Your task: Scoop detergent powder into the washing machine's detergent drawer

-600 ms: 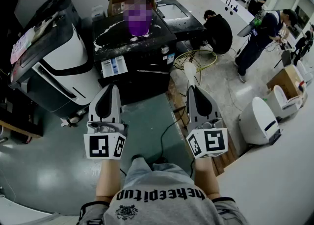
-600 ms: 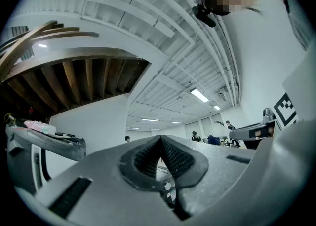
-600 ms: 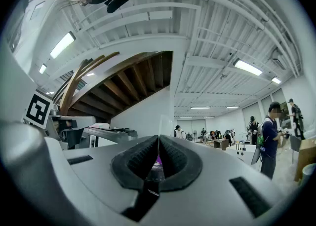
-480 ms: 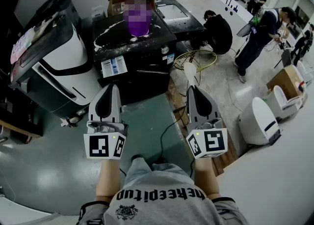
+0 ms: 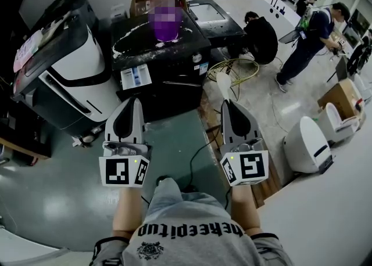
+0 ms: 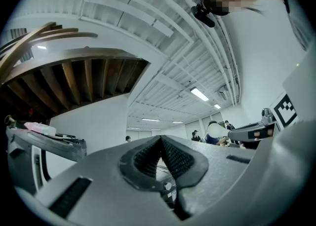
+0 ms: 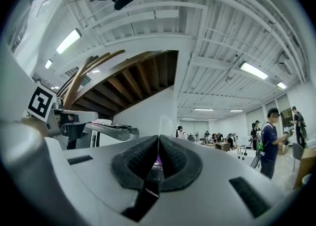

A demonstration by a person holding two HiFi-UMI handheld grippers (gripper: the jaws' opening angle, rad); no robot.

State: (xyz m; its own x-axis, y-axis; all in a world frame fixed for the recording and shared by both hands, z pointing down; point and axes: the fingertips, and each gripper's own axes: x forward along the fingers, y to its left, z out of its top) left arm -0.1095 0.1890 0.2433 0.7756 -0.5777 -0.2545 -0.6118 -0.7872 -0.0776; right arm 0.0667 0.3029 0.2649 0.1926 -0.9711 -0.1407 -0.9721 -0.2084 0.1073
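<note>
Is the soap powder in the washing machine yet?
Not yet. Done: the right gripper is shut on the clear scoop. In hand: both grippers hang short of the black washing machine, the left gripper shut on nothing. Left: scoop powder from the purple container and tip it into what looks like the open drawer.

A black washer is seen far of centre, its front turned to the near side. White powder is strewn in a ring over its flat top, and a purple tub, partly blurred, is stood upright at the far edge of that top. A white drawer with blue parts appears to be pulled out at the left of the front. A pale, translucent scoop is pinched by its handle in the right gripper, bowl pointed far, near the washer's right corner and apart from the drawer.
</note>
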